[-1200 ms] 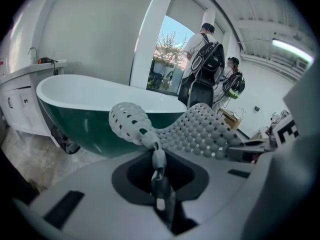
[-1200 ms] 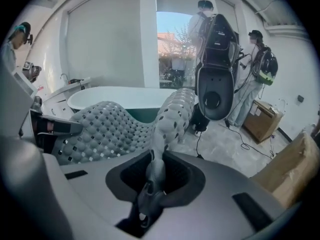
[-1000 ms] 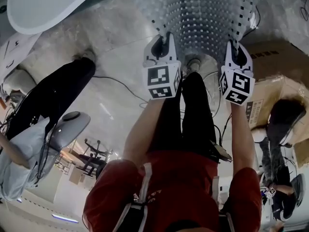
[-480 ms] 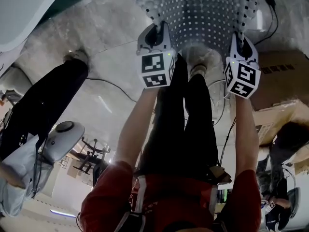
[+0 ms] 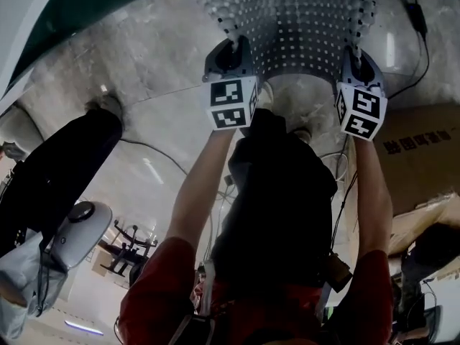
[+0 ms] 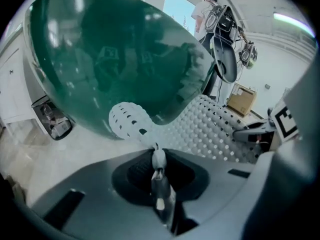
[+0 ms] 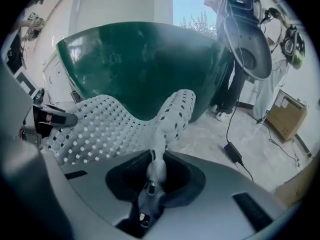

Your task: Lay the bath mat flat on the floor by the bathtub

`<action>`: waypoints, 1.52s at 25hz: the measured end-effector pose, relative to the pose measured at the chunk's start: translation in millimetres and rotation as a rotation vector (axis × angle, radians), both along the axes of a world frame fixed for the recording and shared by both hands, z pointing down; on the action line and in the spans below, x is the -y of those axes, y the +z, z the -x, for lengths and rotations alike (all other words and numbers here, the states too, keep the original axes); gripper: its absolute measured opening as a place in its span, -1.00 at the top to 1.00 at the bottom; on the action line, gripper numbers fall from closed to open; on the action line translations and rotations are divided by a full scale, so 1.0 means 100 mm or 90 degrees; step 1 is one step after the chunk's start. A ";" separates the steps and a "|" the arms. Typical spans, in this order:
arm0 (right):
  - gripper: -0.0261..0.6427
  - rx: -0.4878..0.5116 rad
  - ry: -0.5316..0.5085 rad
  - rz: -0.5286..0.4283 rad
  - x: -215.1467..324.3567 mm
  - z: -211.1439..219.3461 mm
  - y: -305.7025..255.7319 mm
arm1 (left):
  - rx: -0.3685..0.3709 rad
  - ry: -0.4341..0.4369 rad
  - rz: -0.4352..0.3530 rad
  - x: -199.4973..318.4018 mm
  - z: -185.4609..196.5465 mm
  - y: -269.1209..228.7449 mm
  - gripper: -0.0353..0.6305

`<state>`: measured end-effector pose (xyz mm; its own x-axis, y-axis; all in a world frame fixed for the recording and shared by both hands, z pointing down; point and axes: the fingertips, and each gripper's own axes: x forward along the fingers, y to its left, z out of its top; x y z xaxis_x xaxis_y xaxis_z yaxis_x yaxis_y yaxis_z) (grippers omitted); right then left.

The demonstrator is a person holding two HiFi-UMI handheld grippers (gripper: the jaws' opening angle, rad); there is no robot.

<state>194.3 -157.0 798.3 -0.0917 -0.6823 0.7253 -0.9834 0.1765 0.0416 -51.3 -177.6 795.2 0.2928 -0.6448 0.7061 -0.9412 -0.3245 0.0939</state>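
A pale grey bath mat (image 5: 302, 20) with rows of bumps and holes hangs between my two grippers above the marble floor. My left gripper (image 5: 231, 49) is shut on the mat's left near corner, and my right gripper (image 5: 357, 54) is shut on its right near corner. In the left gripper view the mat (image 6: 200, 129) curls away from the left gripper (image 6: 156, 156) toward the dark green bathtub (image 6: 115, 59). From the right gripper (image 7: 156, 165) the mat (image 7: 115, 124) sags leftward in front of the bathtub (image 7: 140, 64). The bathtub (image 5: 79, 6) fills the head view's top left corner.
Cardboard boxes (image 5: 424, 157) stand at the right. A black cable with a power brick (image 7: 234, 151) lies on the floor right of the tub. A person in dark trousers (image 5: 57, 171) stands at the left, beside a grey round device (image 5: 79, 228).
Both grippers have carried the mat forward and closer to the bathtub; the tub's green side now shows at the top left. The grips on both corners are unchanged.
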 end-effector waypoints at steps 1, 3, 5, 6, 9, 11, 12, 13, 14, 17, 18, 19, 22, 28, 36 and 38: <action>0.73 -0.001 -0.002 0.001 0.02 0.01 0.11 | 0.001 0.000 0.000 0.00 0.00 0.10 0.76; 0.73 -0.005 -0.011 0.001 0.07 0.02 0.33 | 0.001 -0.002 -0.001 0.00 -0.01 0.30 0.76; 0.73 -0.011 -0.022 -0.004 0.11 0.01 0.54 | 0.003 -0.007 -0.004 0.00 -0.01 0.51 0.76; 0.73 -0.015 -0.027 -0.006 0.13 -0.01 0.63 | 0.004 -0.011 -0.005 0.00 -0.01 0.62 0.76; 0.73 -0.024 -0.031 -0.008 0.16 -0.08 0.90 | 0.004 -0.021 -0.003 0.00 0.02 0.93 0.76; 0.73 -0.027 -0.032 -0.011 0.19 -0.11 1.06 | 0.007 -0.029 -0.003 0.01 0.05 1.11 0.76; 0.73 -0.030 -0.032 -0.014 0.21 -0.14 1.14 | 0.010 -0.032 -0.006 0.03 0.07 1.19 0.76; 0.73 -0.034 -0.030 -0.017 0.24 -0.16 1.20 | 0.016 -0.033 -0.010 0.05 0.09 1.26 0.76; 0.73 -0.036 -0.026 -0.018 0.25 -0.19 1.27 | 0.022 -0.033 -0.013 0.06 0.12 1.32 0.76; 0.72 -0.037 -0.008 -0.015 0.26 -0.32 1.44 | 0.033 -0.044 -0.011 0.07 0.23 1.50 0.76; 0.72 -0.040 -0.004 -0.014 0.27 -0.37 1.50 | 0.035 -0.050 -0.010 0.08 0.27 1.56 0.76; 0.71 -0.044 0.000 -0.014 0.28 -0.41 1.55 | 0.039 -0.053 -0.010 0.08 0.32 1.62 0.76; 0.67 -0.060 0.003 -0.011 0.31 -0.50 1.70 | 0.062 -0.055 -0.006 0.07 0.44 1.76 0.76; 0.59 -0.083 0.010 0.004 0.34 -0.70 1.92 | 0.072 -0.058 -0.006 0.08 0.54 1.92 0.73; 0.49 -0.088 0.017 0.042 0.43 -0.88 2.17 | 0.078 -0.082 0.021 0.12 0.75 2.22 0.64; 0.46 -0.089 0.019 0.049 0.44 -0.90 2.21 | 0.074 -0.088 0.024 0.13 0.79 2.27 0.61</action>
<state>284.1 -200.7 1019.6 0.0332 -0.6246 0.7803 -0.9741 0.1546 0.1652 -130.2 -190.5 1021.8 0.1183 -0.6452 0.7548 -0.9818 -0.1899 -0.0084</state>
